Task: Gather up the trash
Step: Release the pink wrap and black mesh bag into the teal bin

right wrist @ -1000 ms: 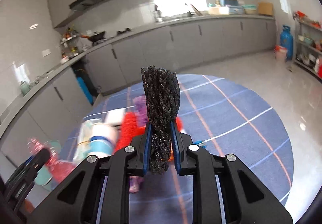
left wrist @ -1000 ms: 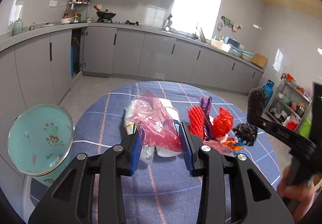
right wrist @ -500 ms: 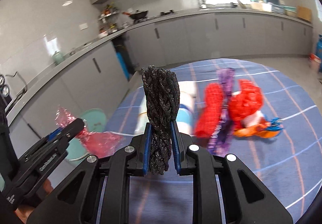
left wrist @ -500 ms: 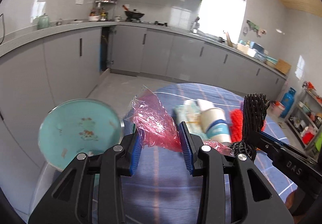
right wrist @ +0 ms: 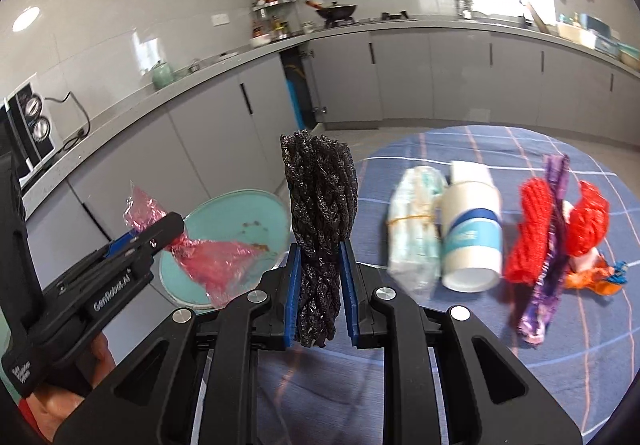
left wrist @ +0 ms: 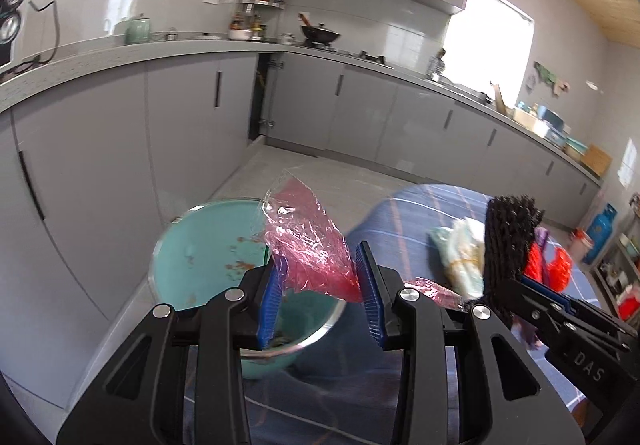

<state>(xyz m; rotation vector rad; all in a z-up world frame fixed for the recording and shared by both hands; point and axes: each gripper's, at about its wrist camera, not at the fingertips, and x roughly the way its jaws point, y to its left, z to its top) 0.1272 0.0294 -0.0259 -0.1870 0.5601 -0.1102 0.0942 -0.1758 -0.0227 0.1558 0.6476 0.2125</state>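
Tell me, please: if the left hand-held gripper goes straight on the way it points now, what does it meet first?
Probably the teal basin, just beyond the pink plastic wrapper that the left hand-held gripper holds; depth is unclear.

The left tool has a black plastic frame with triangular openings, round silver screws on top, and blue ribbed pads on the inner faces. In the right view its side carries white lettering. The right tool has the same black frame, silver screws and blue pads; its side shows the letters "DAS".
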